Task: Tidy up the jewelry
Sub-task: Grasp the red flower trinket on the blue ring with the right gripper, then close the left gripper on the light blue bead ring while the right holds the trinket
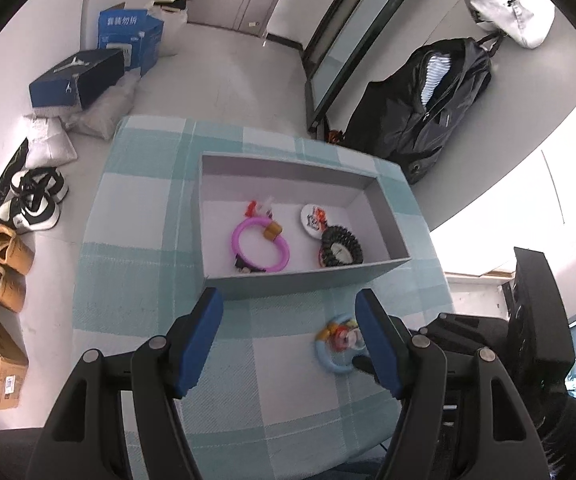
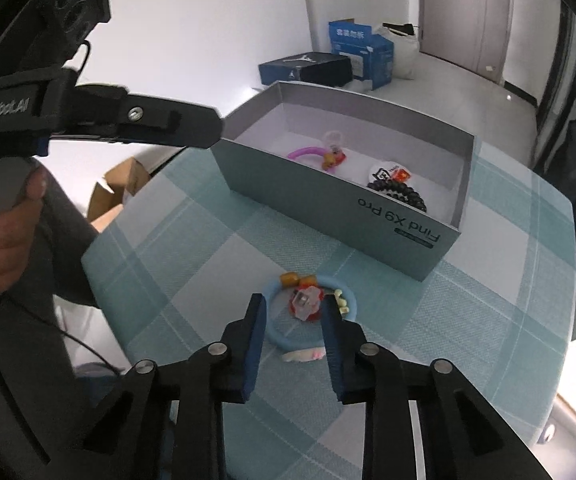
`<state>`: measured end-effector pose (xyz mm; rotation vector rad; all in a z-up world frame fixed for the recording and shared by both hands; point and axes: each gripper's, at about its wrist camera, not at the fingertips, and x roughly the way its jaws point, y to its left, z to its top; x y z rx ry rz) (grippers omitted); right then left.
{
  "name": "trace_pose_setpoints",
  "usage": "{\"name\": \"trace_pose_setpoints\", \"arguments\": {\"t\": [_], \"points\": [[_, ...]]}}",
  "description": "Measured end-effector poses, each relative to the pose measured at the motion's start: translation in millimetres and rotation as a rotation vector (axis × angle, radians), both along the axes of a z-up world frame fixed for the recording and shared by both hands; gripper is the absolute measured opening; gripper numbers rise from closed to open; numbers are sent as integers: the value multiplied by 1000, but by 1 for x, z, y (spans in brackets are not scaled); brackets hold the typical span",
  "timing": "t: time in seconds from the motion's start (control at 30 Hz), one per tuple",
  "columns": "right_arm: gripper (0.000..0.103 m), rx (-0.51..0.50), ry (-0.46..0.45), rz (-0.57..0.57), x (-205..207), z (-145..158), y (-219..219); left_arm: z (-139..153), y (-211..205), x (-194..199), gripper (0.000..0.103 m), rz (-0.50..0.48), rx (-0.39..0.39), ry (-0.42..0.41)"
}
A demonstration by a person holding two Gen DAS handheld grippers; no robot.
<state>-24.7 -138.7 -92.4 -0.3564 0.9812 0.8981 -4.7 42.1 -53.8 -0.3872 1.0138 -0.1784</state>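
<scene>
Grey box (image 2: 391, 236) beyond blue bracelet (image 2: 284, 336).

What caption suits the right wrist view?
Open right gripper straddles a light-blue charm bracelet on checked cloth, before a grey cardboard box.

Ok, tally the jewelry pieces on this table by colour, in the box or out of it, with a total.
Pink bracelet, in the box: 1
Black beaded bracelet, in the box: 1
Blue bracelet, on the checked cloth between the right gripper's fingers: 1
Total: 3
</scene>
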Motion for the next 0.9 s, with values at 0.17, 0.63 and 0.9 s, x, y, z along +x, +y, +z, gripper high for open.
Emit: {"name": "trace_pose_setpoints", "arguments": {"t": [0.17,0.63,0.9], "points": [[10,-24,0,-3,3,-4,6,-11,0,0,64,-10,4,45],[4,174,49,-99,22,29,-24,-24,-11,-1,64,-89,29,114],[4,269,48,-186,24,51,-61,-24,-66,-5,64,-282,124,73]]}}
